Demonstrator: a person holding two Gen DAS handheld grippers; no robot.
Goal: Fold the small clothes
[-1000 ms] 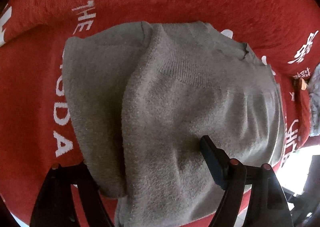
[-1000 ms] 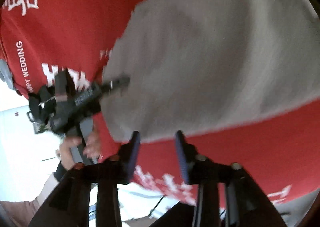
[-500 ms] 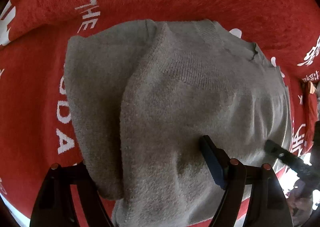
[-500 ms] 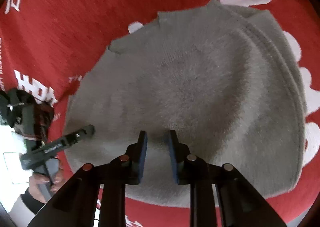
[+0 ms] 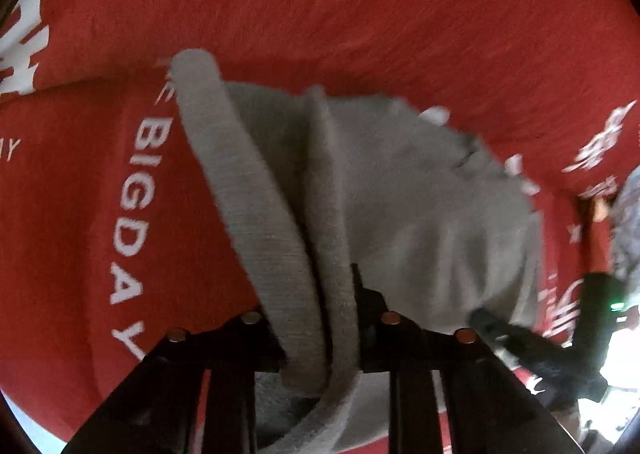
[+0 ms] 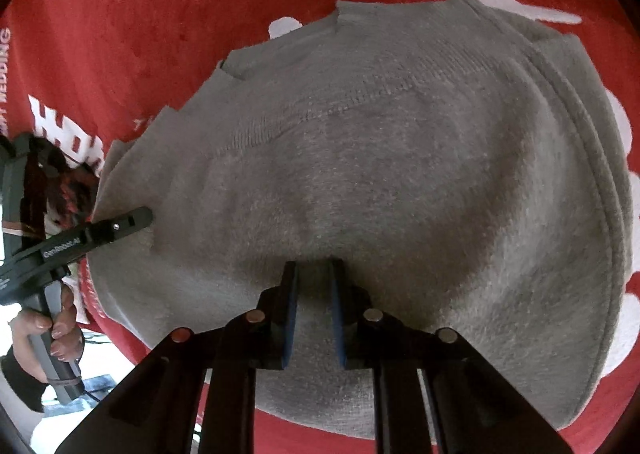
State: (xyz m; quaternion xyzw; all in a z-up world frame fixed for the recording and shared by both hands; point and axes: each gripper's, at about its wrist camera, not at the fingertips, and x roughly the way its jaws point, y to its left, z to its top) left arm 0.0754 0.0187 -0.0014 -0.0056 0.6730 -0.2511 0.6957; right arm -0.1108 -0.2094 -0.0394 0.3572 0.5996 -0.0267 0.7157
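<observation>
left gripper [image 5: 320,318]: pinched on a doubled edge of the grey knit garment [image 5: 420,214]. two thick folds of cloth run from the upper left of the left wrist frame down to the lower centre and pass between the fingers, which are mostly covered by fabric. in the right wrist view the same tool enters from the left edge, tilted slightly upward, its tip at the garment's left border; the person's hand [image 6: 52,334] is wrapped around the handle at lower left (fingernails visible).

right gripper [image 6: 312,294]: fingers [image 6: 289,314] close together with a narrow gap, a small ridge of grey cloth sitting between the blue pads, so pinching the near edge of the garment at lower centre. it points straight up the frame.

garment: fills the centre of the right wrist frame, lying on the red printed blanket [image 6: 160,34], white lettering showing around it. left wrist view is motion-blurred.
</observation>
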